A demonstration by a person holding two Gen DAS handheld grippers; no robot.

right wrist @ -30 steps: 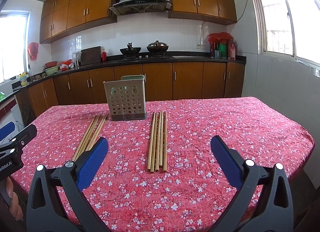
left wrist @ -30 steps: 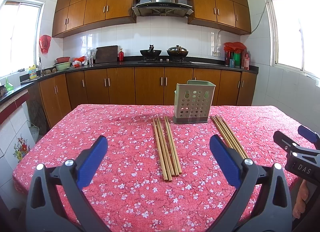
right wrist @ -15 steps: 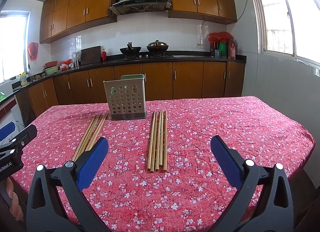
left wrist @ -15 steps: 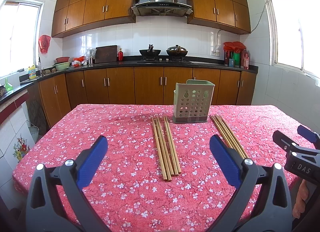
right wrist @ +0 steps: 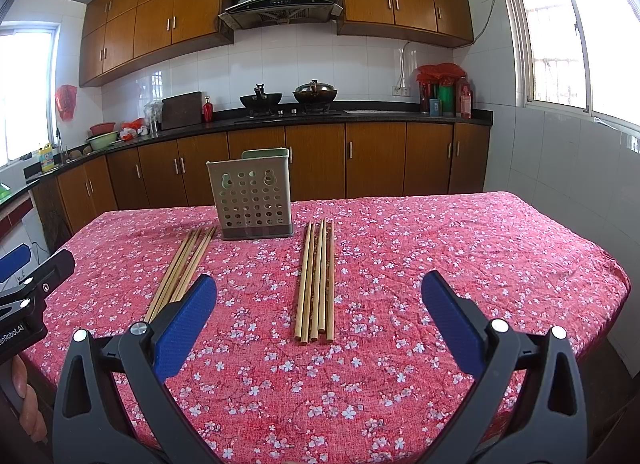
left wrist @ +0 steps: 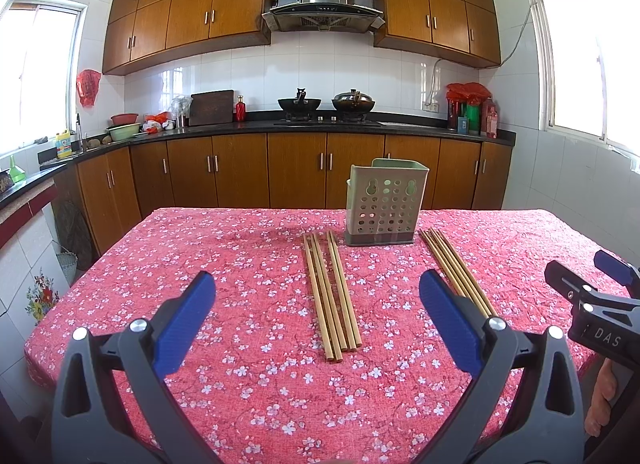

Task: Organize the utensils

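We hold the left gripper [left wrist: 316, 296] above the near edge of the table [left wrist: 224, 248], its blue fingers [left wrist: 188, 316] spread wide with nothing between them, and the right gripper [right wrist: 319, 296] hovers alongside, just as wide and just as empty. Ahead of us the perforated holder [left wrist: 382, 206] stands upright toward the far side of the flowered tablecloth. One bundle of chopsticks [left wrist: 330, 292] lies flat to its left and a second bundle [right wrist: 315, 280] to its right, both on the cloth, close to the holder's base.
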